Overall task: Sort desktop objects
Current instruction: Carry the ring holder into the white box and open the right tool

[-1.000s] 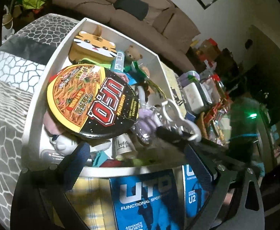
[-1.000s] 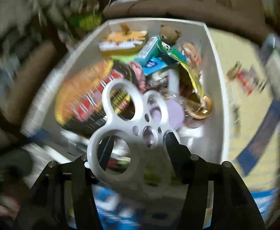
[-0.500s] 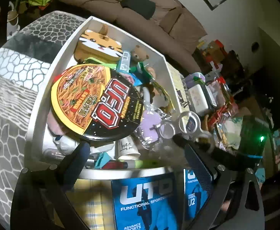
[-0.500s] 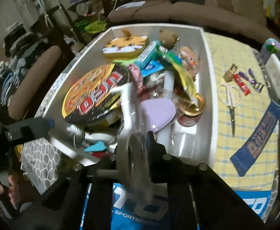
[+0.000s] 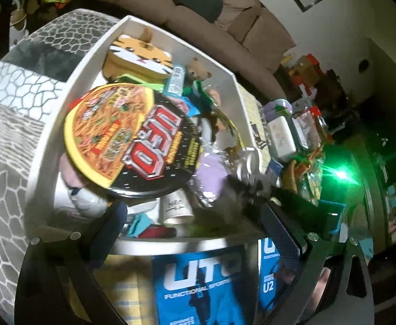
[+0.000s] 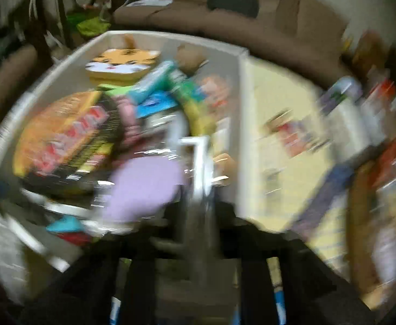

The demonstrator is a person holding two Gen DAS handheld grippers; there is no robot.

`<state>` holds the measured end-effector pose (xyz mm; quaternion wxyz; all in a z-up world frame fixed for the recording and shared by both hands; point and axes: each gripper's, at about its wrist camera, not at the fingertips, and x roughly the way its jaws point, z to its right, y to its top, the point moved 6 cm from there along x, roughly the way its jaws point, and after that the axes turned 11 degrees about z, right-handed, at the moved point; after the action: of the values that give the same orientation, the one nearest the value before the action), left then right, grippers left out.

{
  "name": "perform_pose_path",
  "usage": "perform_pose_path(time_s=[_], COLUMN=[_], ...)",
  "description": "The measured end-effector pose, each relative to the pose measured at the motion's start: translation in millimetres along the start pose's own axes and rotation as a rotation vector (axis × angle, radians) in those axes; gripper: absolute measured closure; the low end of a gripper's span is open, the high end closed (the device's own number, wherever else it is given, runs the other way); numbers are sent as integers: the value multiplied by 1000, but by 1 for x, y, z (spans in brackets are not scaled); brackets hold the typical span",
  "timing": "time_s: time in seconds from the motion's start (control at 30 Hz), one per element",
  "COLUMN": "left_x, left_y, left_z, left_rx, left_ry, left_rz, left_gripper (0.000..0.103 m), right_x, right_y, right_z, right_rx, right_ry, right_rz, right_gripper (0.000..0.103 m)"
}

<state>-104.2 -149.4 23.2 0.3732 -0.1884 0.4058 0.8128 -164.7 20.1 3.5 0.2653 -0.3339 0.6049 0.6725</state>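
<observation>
A white bin [image 5: 62, 124] holds a UFO noodle bowl [image 5: 127, 140], a tiger-face case [image 5: 141, 54], a small teddy bear [image 5: 196, 71], a purple pouch [image 5: 211, 173] and several other items. My left gripper [image 5: 192, 222] is open and empty over the bin's near rim. My right gripper [image 6: 200, 208] is shut on a white ring-shaped plastic piece [image 6: 200, 162], seen edge-on over the bin's right part; the right wrist view is blurred. The same piece shows in the left wrist view [image 5: 248, 162] near the bin's right wall.
A blue UTO packet [image 5: 203, 279] lies in front of the bin on a yellow checked cloth [image 6: 287, 135]. Right of the bin are a white box [image 5: 282, 138] and cluttered packets. A brown sofa [image 5: 198, 21] stands behind. A grey patterned mat [image 5: 5, 113] lies left.
The right gripper has turned the white ring piece from face-on to edge-on and moved it right and lower over the bin. The left gripper has barely moved.
</observation>
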Motion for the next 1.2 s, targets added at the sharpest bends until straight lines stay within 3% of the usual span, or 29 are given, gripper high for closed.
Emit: perform_pose_path(time_s=[0.03,0.07,0.17,0.27,0.33,0.37,0.57,0.7,0.8,0.93,1.07,1.2], left_x=[-1,-2,-1,2,6,6,12,29,37,50,65,80], left_y=[0,-1,-2,-6,-8,-8,-5,-16,-22,-22,-22,-24], left_z=[-4,-6,-12,-12,-10,-9,5,20,29,34,49,61], left_rx=[-11,-15,-21,-29,-39,-44,3,88,108,129,214,297], left_ry=[2,3,10,4,-8,-13,-24,-10,-16,0,29,59], left_rz=[0,0,-1,-9,-18,-21,-35,-100,-120,-135,-151,-178], left_gripper=[2,2,2,2,2,2,2,4,8,23,24,24], right_x=[2,3,-6,-21,-27,-27,-28,-35,-36,-32,-31,-41], right_y=[-3,-6,-8,-10,-13,-14,-27,-37,-42,-44,-54,-56], right_z=[-6,-12,-17,-11,-8,-9,-34,-44,-41,-33,-27,-17], right_rx=[60,105,107,139,132,111,-70,-171,-141,-75,11,71], right_ry=[81,149,194,265,271,262,203,173,194,226,305,363], right_rz=[-16,-30,-29,-18,-5,1,20,50,45,27,-25,-13], right_gripper=[46,44,41,28,16,14,14,14,13,13,12,12])
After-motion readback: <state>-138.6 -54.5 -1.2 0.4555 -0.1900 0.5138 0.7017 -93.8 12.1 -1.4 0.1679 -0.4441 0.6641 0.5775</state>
